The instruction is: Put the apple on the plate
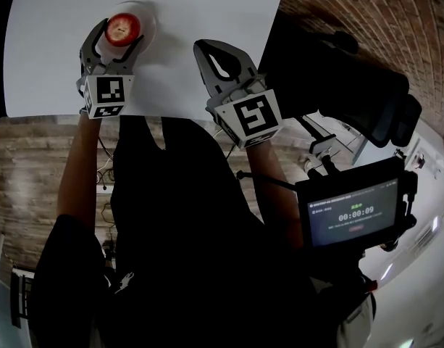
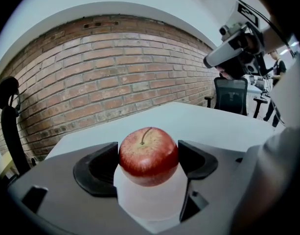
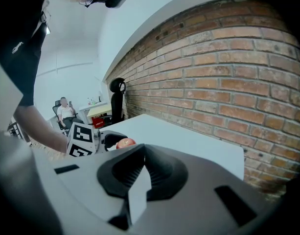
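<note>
Upper left of the head view, the apple (image 1: 122, 27) sits over a pale plate (image 1: 148, 11), whose rim shows just past it toward the upper right. Whether the fruit already rests on the plate or hangs just above it cannot be told. The left gripper (image 1: 121, 32) has its fingers (image 2: 97, 168) closed on the apple from both sides. In the left gripper view each dark pad meets the red skin at about the widest part, with the stem pointing up. The apple looks firm and moderately heavy for its size. Its smooth, waxy skin could slip or bruise under a hard squeeze, so holding it across the middle, as now, seems the sound choice. Letting go should be gentle, because a round fruit can roll on a shallow plate. The right gripper (image 1: 206, 51) hovers at centre frame over the white worktop (image 1: 55, 64) with its fingers pressed together on nothing, well apart from the apple. The plate lies well inside the worktop. The near edge runs across the frame just below both grippers, and the right edge slants down at the upper right. The bare surface shows nothing else on it, so there is open room on all sides to back the fingers away. A brick wall (image 2: 115, 72) stands beyond the far edge in the left gripper view.
</note>
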The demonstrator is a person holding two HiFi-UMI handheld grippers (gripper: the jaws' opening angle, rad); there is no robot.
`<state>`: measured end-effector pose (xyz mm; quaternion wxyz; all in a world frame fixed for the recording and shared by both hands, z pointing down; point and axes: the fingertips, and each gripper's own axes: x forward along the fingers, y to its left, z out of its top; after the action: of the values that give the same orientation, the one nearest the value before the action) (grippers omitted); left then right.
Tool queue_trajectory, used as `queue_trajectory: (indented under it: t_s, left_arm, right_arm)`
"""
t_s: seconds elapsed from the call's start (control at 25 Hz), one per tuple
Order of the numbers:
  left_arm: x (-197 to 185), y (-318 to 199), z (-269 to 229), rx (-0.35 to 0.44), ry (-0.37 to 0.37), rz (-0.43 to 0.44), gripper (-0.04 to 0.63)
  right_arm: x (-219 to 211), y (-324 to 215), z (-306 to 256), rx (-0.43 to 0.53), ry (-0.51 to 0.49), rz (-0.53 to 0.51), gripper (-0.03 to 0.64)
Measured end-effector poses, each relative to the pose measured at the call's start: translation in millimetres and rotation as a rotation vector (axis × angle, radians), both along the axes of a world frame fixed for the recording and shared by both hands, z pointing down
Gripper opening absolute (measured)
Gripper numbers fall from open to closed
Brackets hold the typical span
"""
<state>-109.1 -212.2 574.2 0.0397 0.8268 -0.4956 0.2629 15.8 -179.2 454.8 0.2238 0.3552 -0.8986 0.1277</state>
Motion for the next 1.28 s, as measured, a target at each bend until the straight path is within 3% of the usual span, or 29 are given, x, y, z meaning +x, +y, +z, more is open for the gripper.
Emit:
queue_trajectory:
  t_s: [0.96,1.28]
  left_arm:
    - [0.7,2.6,22.1,0.013,-0.06,-0.027,0.387]
    - [-1.0,0.2,24.6,-0.003,-0.04,-0.027,0.388]
  right_arm:
    - [11.5,1.7,1.8,-0.001,0.009,0.02,0.005]
    - [13.1,0.1,1.2,0.004,0.011,0.026,0.005]
